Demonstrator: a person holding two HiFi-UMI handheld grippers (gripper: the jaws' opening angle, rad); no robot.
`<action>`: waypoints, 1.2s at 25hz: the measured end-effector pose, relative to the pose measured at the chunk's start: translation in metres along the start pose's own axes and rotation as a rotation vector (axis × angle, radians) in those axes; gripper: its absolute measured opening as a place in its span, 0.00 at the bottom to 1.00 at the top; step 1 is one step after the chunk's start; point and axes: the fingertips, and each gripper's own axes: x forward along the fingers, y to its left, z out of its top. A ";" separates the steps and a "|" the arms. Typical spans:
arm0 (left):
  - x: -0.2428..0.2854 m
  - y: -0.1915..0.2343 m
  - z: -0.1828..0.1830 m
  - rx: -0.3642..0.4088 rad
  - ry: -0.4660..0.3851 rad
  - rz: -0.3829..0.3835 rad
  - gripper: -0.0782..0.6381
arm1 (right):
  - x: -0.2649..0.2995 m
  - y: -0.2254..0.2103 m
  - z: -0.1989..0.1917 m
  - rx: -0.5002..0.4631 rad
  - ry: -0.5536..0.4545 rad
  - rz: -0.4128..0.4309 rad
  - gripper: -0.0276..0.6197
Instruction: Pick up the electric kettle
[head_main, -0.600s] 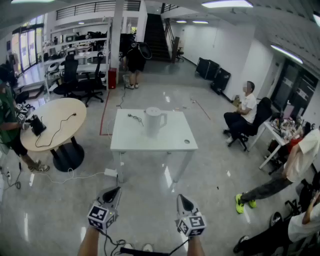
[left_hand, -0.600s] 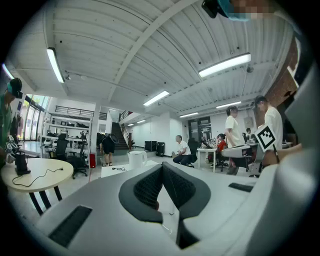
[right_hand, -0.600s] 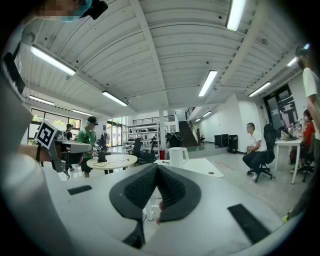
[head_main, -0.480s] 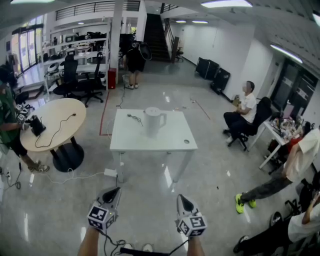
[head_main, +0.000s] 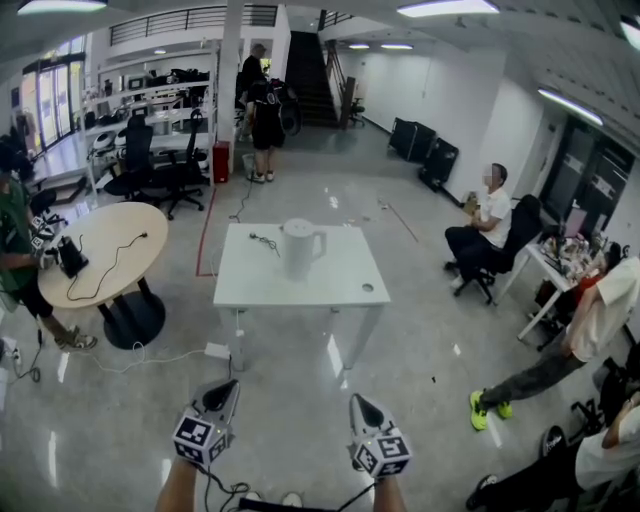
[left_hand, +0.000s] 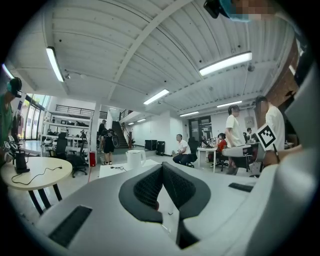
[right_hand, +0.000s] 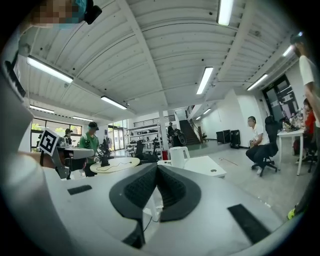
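Table bears kettle, well beyond left tool and right tool.

The floor is seriously glossy, some polished hard surface, and the ceiling lights mirror right off it. The desk has a smooth white top, more satin than shiny. The electric kettle looks like plain smooth white plastic. The round table has a pale wood-look top, pretty matt. The left gripper and right gripper have matt grey plastic shells, and their fingers carry black pads with a fine bumpy, rubbery-looking texture.
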 end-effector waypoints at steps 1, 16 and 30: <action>0.002 -0.002 0.000 0.000 0.001 0.003 0.12 | 0.001 -0.002 -0.001 -0.004 0.001 0.006 0.05; 0.027 -0.026 -0.006 -0.007 0.015 0.049 0.12 | 0.009 -0.037 -0.014 -0.028 0.015 0.061 0.05; 0.078 0.008 -0.012 -0.005 0.022 0.055 0.12 | 0.062 -0.060 -0.019 -0.013 0.023 0.051 0.05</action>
